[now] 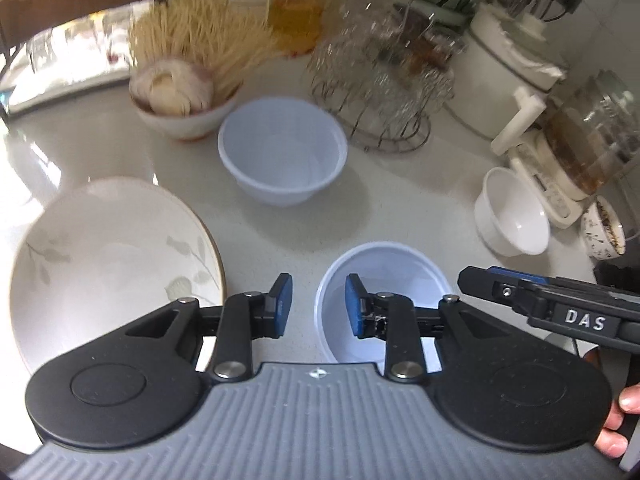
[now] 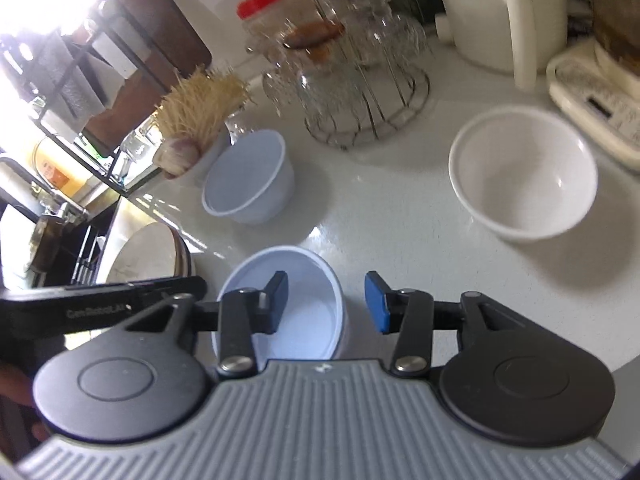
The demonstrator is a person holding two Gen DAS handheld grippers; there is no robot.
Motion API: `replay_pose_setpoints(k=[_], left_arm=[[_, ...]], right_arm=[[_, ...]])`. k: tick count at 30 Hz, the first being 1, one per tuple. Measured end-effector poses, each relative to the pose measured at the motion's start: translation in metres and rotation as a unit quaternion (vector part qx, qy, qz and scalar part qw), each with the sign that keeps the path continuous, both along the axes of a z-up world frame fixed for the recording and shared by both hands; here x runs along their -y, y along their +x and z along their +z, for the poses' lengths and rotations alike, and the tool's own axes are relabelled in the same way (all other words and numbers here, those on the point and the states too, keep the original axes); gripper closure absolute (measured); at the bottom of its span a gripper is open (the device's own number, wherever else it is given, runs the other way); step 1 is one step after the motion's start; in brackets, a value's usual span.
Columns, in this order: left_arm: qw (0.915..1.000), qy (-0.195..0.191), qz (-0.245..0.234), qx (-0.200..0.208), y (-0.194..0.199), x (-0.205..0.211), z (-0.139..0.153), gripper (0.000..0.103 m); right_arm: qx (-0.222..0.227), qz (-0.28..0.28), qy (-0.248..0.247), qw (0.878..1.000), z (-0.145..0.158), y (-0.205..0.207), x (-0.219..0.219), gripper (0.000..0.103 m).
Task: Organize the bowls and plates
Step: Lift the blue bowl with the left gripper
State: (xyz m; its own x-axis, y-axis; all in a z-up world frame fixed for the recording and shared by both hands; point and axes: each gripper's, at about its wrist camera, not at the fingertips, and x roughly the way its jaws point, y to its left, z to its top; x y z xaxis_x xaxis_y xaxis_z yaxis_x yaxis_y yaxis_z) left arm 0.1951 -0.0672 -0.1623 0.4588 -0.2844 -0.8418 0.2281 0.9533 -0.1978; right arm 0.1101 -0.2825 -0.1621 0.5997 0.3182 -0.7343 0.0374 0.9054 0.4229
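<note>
Left gripper (image 1: 319,306) low in the frame, jaws parted, nothing between the blue pads; right pad (image 1: 355,306) hanging over the near rim of the near pale-blue bowl (image 1: 404,276), left pad outside that rim, over bare countertop (image 1: 260,232). Whether either pad touches the rim: cannot tell. Right gripper (image 2: 326,304) likewise parted and gripping nothing, left finger over the bowl's (image 2: 308,292) hollow, right finger outside its rim above the counter (image 2: 400,216). Also visible at the lower right edge of the left wrist view, entering from the right, black with "DAS" lettering, fingertips near the bowl's right side.

At lower left of the left view, just beside the left finger, a floral plate (image 1: 108,264) with a brown rim, tilted up; seen again at the left edge of the right view (image 2: 148,252).

Toward mid-frame, a second pale-blue bowl (image 1: 282,152) standing upright on the counter, well apart from the near one; in the right view at centre left (image 2: 248,178). At right, a white bowl (image 1: 514,216), empty; in the right view upper right (image 2: 524,172), upright on the counter.

Farther back, upper left: a bowl of garlic and toothpicks (image 1: 180,92), just beside the second pale-blue bowl. Upper centre: a wire rack of glasses (image 1: 380,80), blurred, and behind it a red-capped jar (image 1: 298,0). Upper right: a cream appliance (image 1: 508,76) with a handle and a glass kettle (image 1: 592,132) on a base.
</note>
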Motion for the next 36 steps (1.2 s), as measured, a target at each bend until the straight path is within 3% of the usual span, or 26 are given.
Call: replay_pose_setpoints(k=[5,17,28,36], left_arm=[[0.9990,-0.018,-0.026,0.031,-0.014,-0.017,0.032,0.070],[0.9938,-0.039,-0.066,0.081,-0.063,-0.069,0.085,0.070],[0.9952,-0.051,-0.054,0.065,-0.083,-0.111,0.082,0.070],[0.9975,-0.044,-0.032,0.045,-0.060,-0.107,0.068,0.070]], right_arm=[[0.043,-0.026,-0.030,0.998,0.033,-0.019,-0.020,0.057],[0.110,-0.102,-0.039,0.988,0.093,-0.084,-0.074,0.057],[0.086,-0.123,-0.042,0.988,0.097,-0.107,-0.114,0.057],[0.067,-0.104,-0.049,0.991,0.088,-0.079,-0.111,0.057]])
